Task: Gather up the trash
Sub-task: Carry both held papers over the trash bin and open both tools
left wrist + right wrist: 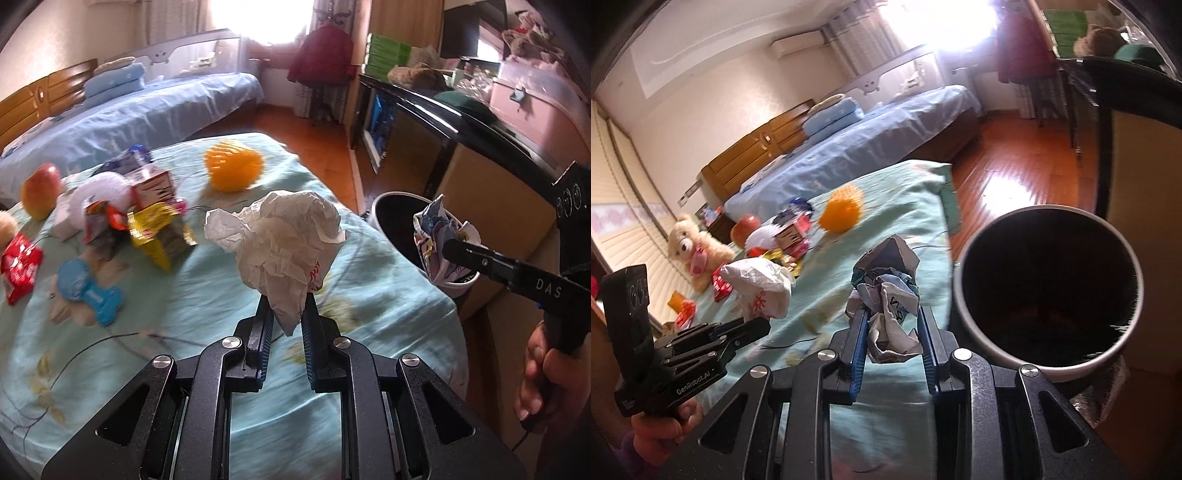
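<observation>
Trash is mid-transfer, I judge. The left gripper (pixel 286 310) pinches a crumpled white paper wad (pixel 284 247) above the pale green bedspread (pixel 229 266); the right gripper (pixel 892 328) clamps a crumpled blue-printed paper ball (pixel 886 291) just beside the round grey bin with a dark inside (pixel 1049 291), not yet over it. Neither is dropped. Yellow foil wrappers (pixel 159 229), a red packet (pixel 18 266) and a small printed carton (pixel 151 188) lie uncollected beside a red-yellow apple (pixel 40 188).

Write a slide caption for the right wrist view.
Right tool carries a crumpled printed paper ball toward the trash bin; the left tool holds a crumpled white paper bag.
</observation>
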A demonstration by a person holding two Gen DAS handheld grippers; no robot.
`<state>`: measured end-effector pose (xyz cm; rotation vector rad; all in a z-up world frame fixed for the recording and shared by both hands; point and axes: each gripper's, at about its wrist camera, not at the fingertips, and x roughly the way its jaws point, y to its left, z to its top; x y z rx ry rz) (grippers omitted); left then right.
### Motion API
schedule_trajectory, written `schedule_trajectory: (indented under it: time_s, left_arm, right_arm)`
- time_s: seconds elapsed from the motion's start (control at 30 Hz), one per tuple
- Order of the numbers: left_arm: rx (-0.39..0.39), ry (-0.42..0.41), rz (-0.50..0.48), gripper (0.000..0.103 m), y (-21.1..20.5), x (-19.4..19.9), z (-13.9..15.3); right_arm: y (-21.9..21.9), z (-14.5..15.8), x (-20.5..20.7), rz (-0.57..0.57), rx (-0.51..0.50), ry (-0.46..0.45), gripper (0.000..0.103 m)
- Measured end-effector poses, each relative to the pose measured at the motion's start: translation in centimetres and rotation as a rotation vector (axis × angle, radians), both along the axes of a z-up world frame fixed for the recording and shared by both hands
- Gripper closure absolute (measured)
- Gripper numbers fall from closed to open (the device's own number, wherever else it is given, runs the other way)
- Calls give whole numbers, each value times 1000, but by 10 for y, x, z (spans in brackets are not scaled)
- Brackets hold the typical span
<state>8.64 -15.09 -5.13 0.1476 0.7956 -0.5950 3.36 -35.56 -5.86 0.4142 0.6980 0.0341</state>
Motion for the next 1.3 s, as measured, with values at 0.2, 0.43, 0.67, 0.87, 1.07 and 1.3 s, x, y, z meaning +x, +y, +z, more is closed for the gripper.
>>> schedule_trajectory:
  time_s: [0.2,0.43,0.67,0.87,1.07,1.3]
  left_arm:
    - [15,4,-63,89,-29,0,-1]
    - [33,0,-127,89,-69,1,-2]
    - [47,4,-184,89,-104,2,-2]
    - [80,11,-239,89,-133,4,-5]
    - [100,23,-280,89,-159,6,-7]
    - [116,70,-298,89,-181,15,-17]
  right_arm:
    - [-31,1,-8,-69,0,1,76]
    - [-65,1,-12,-140,6,5,76]
    - [-87,-6,-12,-179,4,26,76]
    - [-103,-13,-10,-209,7,46,76]
    - [-120,-19,-5,-224,10,70,75]
    - [-134,-24,-4,-236,21,90,74]
